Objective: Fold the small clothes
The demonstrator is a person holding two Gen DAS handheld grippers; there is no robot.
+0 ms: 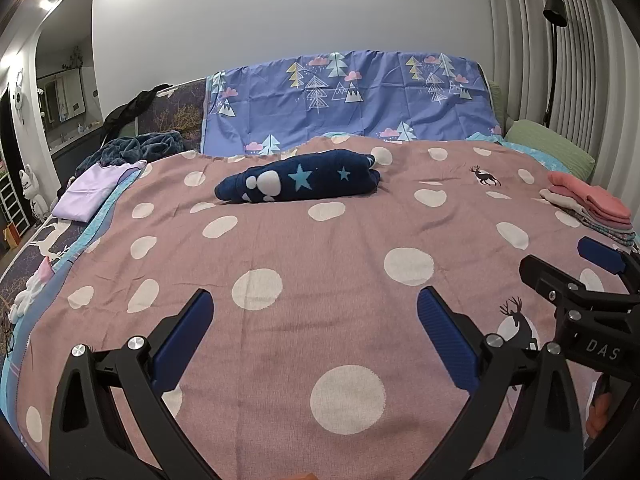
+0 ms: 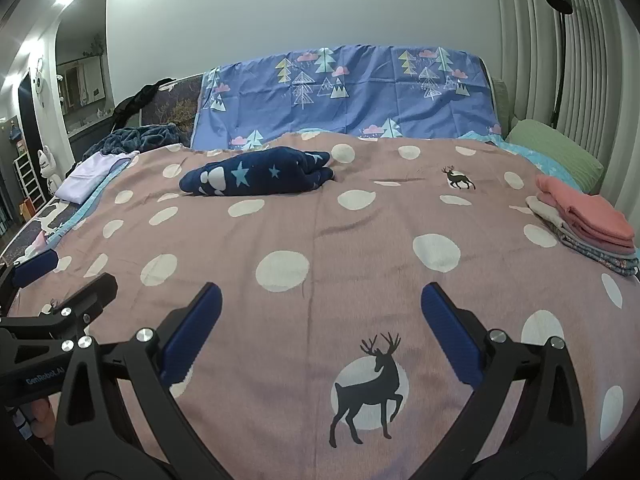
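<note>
A navy garment with stars and white paw prints (image 1: 298, 181) lies bunched on the pink dotted blanket (image 1: 320, 264), far from both grippers; it also shows in the right wrist view (image 2: 256, 176). A stack of folded clothes with a pink piece on top (image 1: 588, 204) sits at the bed's right side, also in the right wrist view (image 2: 584, 220). My left gripper (image 1: 314, 320) is open and empty above the blanket. My right gripper (image 2: 320, 312) is open and empty beside it. Each gripper shows at the edge of the other's view.
A lilac cloth (image 1: 94, 190) and a dark blue fleece (image 1: 140, 146) lie at the bed's left edge. A blue tree-print sheet (image 1: 348, 100) hangs over the headboard. A green pillow (image 1: 548, 140) and a black floor lamp (image 1: 554, 60) stand at the right.
</note>
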